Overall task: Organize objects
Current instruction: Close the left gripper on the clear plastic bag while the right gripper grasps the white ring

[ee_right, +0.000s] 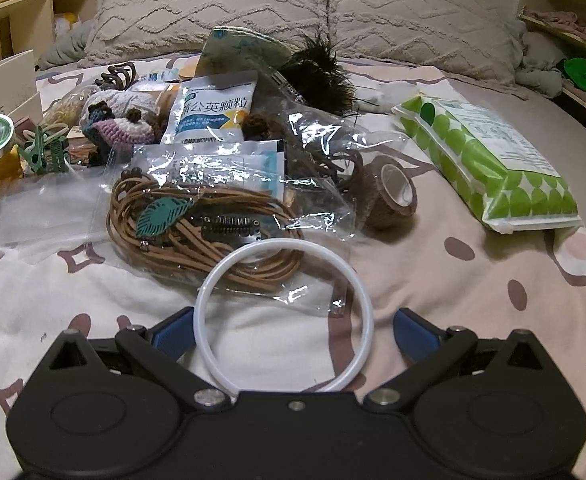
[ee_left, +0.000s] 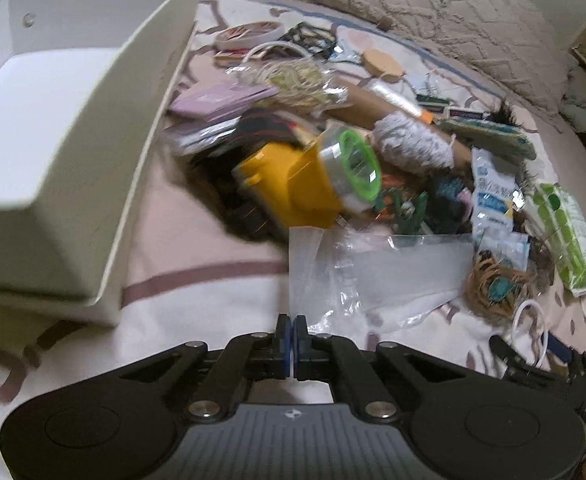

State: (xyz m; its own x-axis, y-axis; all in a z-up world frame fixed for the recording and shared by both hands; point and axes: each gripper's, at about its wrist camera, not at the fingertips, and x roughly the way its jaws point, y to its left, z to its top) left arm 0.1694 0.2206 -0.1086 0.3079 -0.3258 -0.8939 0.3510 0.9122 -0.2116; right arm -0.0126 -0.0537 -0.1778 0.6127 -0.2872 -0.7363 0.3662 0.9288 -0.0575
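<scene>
A heap of small objects lies on the bed. My left gripper is shut and empty, just short of a clear plastic bag. A yellow flashlight with a green-rimmed lens lies beyond it. My right gripper is open, its blue fingers on either side of a white ring that lies flat on the sheet. Past the ring lie a brown cord bundle with a green leaf tag and a roll of brown tape.
A white open box stands at the left in the left wrist view. A green-dotted tissue pack lies at the right. Medicine sachets, a crocheted toy, black feathers and pillows lie further back.
</scene>
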